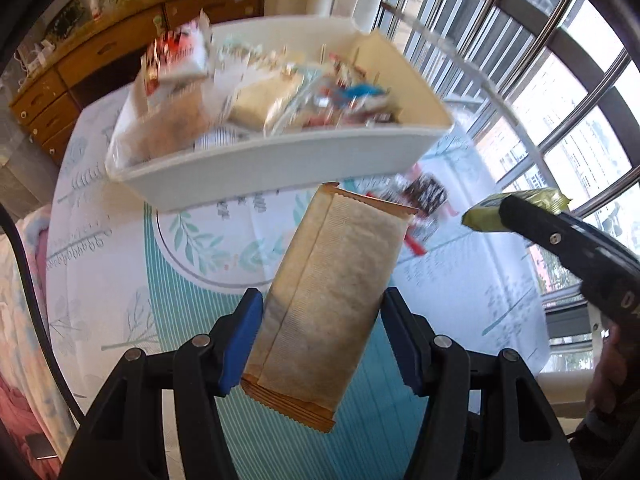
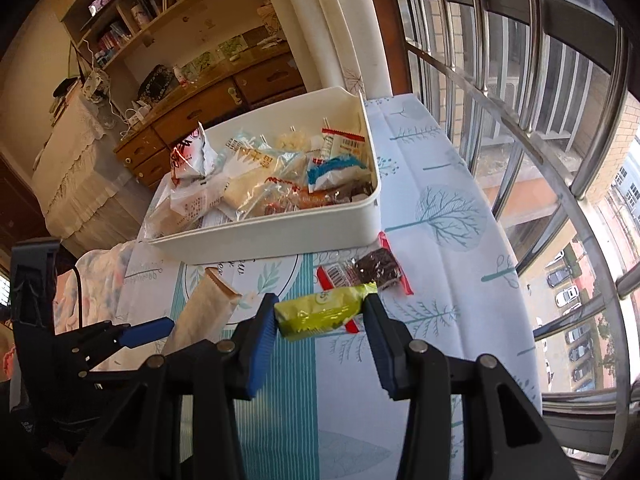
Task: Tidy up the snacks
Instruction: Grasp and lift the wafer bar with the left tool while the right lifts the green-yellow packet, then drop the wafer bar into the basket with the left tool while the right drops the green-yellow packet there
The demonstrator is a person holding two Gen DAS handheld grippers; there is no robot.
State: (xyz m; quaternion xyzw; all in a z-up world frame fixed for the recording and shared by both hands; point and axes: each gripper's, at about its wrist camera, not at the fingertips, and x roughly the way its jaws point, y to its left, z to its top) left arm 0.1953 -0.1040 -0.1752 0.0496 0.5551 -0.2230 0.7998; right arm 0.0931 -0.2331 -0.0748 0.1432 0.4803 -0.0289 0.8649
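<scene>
My left gripper (image 1: 320,300) is shut on a long tan snack packet (image 1: 332,280), held up off the table with its far end toward the white bin (image 1: 280,168). In the right wrist view the same tan packet (image 2: 204,312) shows at lower left. My right gripper (image 2: 320,308) is shut on a yellow-green snack packet (image 2: 320,314), pinched across its length, also off the table. From the left wrist view that green packet (image 1: 484,216) sticks out past the right gripper's black finger. The bin (image 2: 280,236) holds several wrapped snacks. A dark snack in a clear wrapper with red ends (image 2: 372,270) lies on the tablecloth in front of the bin.
The table has a white and teal cloth (image 2: 440,208) printed with trees. A barred window (image 2: 540,120) runs along its right side. A wooden desk with drawers (image 2: 192,120) and shelves stand behind the bin. A pink blanket (image 1: 24,280) lies off the table's left edge.
</scene>
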